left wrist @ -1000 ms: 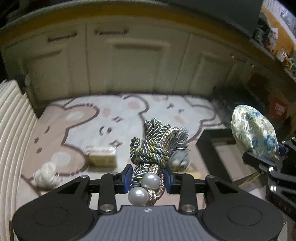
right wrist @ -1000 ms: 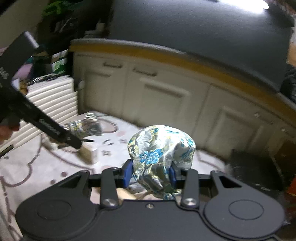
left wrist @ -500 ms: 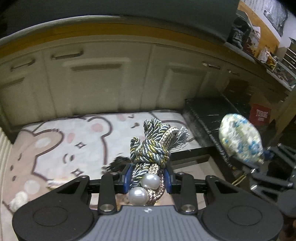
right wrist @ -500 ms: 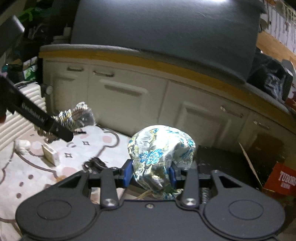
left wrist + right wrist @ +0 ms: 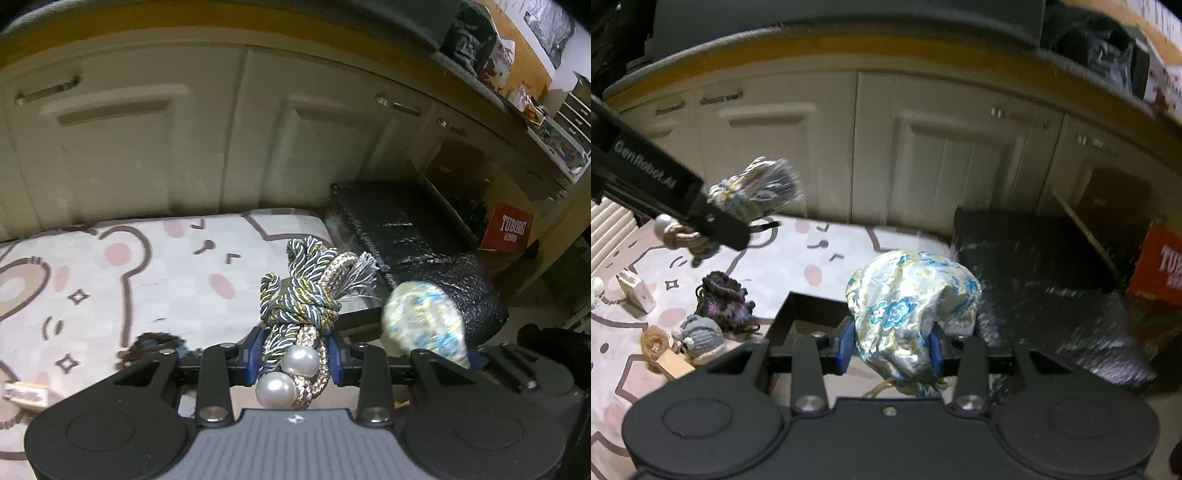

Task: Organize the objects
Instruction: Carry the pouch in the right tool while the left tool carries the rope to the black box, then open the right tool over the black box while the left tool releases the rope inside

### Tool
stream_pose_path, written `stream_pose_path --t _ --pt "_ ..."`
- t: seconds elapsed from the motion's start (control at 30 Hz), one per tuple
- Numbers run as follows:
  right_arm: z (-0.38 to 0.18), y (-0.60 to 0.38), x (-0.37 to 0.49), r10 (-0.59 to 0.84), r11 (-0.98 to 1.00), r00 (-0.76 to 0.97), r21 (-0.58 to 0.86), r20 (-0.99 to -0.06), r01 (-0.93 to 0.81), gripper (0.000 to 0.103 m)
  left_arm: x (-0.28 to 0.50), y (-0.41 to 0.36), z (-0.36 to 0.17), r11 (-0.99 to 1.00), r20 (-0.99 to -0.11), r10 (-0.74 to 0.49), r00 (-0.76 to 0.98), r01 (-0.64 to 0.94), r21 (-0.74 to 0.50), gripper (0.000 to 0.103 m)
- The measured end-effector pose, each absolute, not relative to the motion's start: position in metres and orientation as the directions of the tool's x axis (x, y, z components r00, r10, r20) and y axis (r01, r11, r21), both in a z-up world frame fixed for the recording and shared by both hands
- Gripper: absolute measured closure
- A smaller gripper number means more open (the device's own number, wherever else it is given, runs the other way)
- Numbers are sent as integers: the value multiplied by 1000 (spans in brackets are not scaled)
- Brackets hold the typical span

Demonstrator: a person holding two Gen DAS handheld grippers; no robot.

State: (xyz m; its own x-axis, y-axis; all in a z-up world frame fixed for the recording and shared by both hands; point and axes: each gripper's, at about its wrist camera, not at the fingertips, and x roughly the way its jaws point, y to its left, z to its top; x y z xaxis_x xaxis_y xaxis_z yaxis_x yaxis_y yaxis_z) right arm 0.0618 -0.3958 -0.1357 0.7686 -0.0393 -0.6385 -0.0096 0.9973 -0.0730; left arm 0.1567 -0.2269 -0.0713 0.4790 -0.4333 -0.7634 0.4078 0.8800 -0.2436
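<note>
The left gripper (image 5: 295, 360) is pinching a knotted cord (image 5: 303, 295) with two pearls (image 5: 290, 373) between its jaws, at lower centre of its frame, above the bear-print mat (image 5: 147, 280). The right gripper (image 5: 891, 350) is clamping a flowered pouch (image 5: 908, 306) in its jaws (blue blossoms on silvery cloth), hanging over a black tray (image 5: 798, 306). At lower left, a dark crocheted bag (image 5: 720, 295), a grey knitted toy (image 5: 700, 332) and a small box (image 5: 635, 291) are lying on the mat.

- A bear mat (image 5: 783, 258) covers the floor.
- On it lie a small box (image 5: 635, 295), a dark yarn lump (image 5: 722, 295), a grey knit toy (image 5: 700, 332) and a black tray (image 5: 798, 306).
</note>
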Motion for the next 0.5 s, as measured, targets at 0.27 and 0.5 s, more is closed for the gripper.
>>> stream_pose_path --t 0.27,0.5 --pt "-171 -406 80 -53 998 707 -58 -705 18 62 160 -255 -111 862 -789 -457 411 424 -279 66" --pt "-189 -411 87 -40 999 676 -39 -736 17 62 173 -266 -148 872 -818 -439 370 393 -290 66"
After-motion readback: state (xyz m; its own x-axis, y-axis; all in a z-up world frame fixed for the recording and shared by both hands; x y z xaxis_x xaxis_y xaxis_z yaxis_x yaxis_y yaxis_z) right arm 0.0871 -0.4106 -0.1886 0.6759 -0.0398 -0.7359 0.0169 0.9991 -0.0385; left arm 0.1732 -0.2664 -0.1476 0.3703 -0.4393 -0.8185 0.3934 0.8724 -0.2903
